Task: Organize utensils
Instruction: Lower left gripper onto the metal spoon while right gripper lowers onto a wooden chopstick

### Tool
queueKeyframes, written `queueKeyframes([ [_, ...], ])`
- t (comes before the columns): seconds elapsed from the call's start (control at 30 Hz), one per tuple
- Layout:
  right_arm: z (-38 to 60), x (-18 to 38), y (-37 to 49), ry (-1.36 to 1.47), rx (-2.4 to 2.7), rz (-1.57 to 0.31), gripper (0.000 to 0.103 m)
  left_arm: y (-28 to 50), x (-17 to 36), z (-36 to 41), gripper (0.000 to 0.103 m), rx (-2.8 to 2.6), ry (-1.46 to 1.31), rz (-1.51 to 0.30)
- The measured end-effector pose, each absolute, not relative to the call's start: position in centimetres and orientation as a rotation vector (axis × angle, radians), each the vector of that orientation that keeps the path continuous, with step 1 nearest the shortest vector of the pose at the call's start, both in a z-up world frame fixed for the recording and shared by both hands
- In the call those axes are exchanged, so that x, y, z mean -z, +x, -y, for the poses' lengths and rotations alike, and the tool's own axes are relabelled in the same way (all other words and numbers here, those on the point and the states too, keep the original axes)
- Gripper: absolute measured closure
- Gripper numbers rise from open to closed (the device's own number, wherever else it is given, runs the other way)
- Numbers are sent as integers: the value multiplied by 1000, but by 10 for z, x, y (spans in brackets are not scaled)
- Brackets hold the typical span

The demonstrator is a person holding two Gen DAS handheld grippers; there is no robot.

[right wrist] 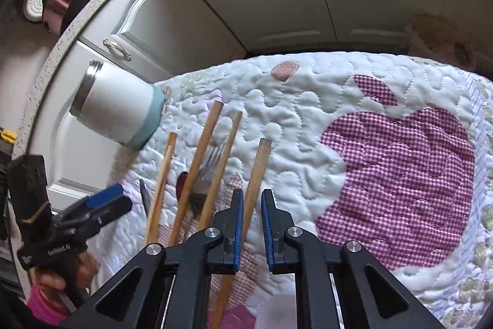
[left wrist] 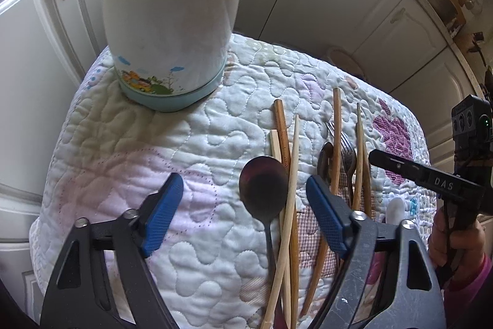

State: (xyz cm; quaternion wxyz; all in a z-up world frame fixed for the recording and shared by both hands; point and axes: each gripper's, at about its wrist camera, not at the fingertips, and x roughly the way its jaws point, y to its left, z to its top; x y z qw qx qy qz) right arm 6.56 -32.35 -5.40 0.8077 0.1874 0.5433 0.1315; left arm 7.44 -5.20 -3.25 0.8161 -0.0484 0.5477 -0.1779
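Left tongs [left wrist: 243,211] wide over dark spoon [left wrist: 263,185] and chopsticks [left wrist: 288,190]. Right tongs [right wrist: 252,224] narrow, nothing gripped; wooden stick [right wrist: 257,171] just ahead. Steel jar [left wrist: 172,20] beyond, on quilt [left wrist: 148,144].

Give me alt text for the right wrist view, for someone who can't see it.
The right gripper hangs with its jaws nearly shut around the rightmost wooden chopstick on a quilted cloth. To its left lie more chopsticks over a fork, with a white open canister beyond. The left gripper shows at the left edge.
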Motion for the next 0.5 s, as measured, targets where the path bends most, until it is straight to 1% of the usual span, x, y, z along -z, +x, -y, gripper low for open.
queueKeyframes([
  [0.03,324,55,65,392,-273,-1163,92,76,34,54,34,385,-95,-1172],
  [0.17,331,59,67,447,-274,-1183,91,81,40,60,34,391,-79,-1190],
  [0.2,331,59,68,453,-277,-1184,86,82,41,61,34,395,-79,-1192],
  [0.27,329,59,69,443,-288,-1181,80,84,43,62,34,405,-79,-1194],
  [0.3,328,58,70,434,-291,-1182,79,85,43,64,38,409,-78,-1194],
  [0.33,325,59,71,425,-296,-1183,79,86,44,65,50,419,-73,-1197],
  [0.37,325,59,72,419,-303,-1182,79,88,46,66,56,428,-69,-1207],
  [0.4,324,59,73,420,-306,-1179,79,89,48,67,67,437,-69,-1216],
  [0.43,323,59,74,423,-307,-1177,79,90,50,68,69,443,-64,-1220],
  [0.5,324,60,75,429,-306,-1175,79,90,49,69,70,460,-59,-1215],
])
